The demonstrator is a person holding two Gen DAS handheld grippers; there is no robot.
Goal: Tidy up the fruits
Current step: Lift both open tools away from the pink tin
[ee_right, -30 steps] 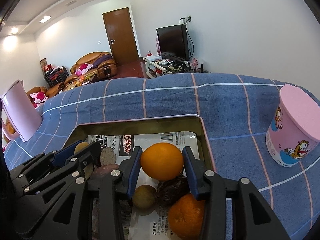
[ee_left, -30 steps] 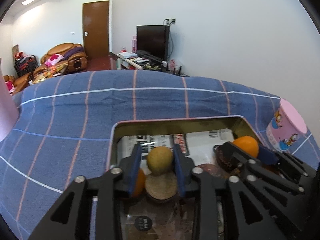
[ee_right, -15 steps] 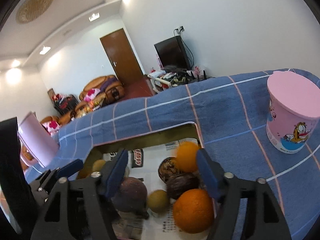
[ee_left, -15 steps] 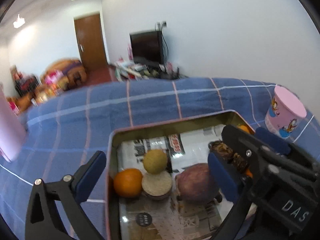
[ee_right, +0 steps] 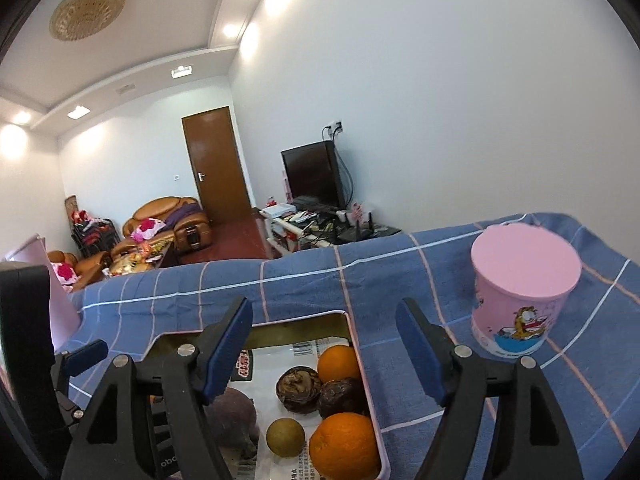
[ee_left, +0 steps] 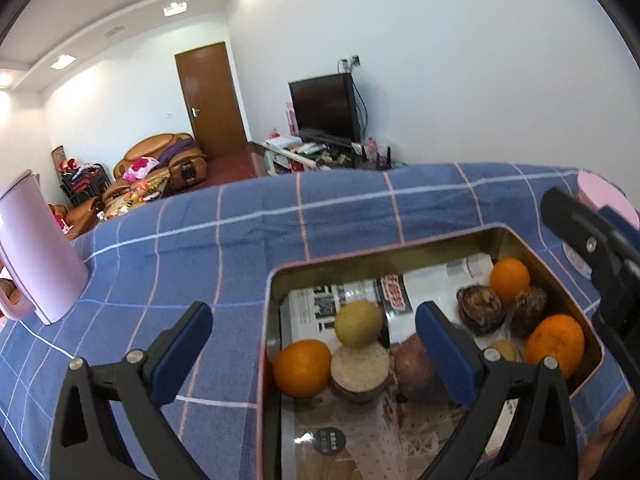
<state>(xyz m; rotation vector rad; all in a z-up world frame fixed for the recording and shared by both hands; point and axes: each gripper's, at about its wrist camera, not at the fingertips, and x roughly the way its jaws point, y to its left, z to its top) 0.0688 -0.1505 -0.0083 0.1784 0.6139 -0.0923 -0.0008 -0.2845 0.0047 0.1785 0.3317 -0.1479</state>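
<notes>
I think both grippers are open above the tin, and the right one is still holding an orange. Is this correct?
Not quite. The right gripper holds nothing: the right wrist view shows its fingers spread, and the orange lying in the tin. The left gripper is open too.

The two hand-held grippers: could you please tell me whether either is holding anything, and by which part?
Nothing is held. The left hand-held gripper and the right hand-held gripper are both open above the tin tray, with no fruit between their fingers.

Blue checked tablecloth [ee_left: 240, 240], pink lidded cup [ee_right: 520, 300], orange fruits [ee_left: 302, 368], blue-padded black fingers [ee_left: 182, 354].
</notes>
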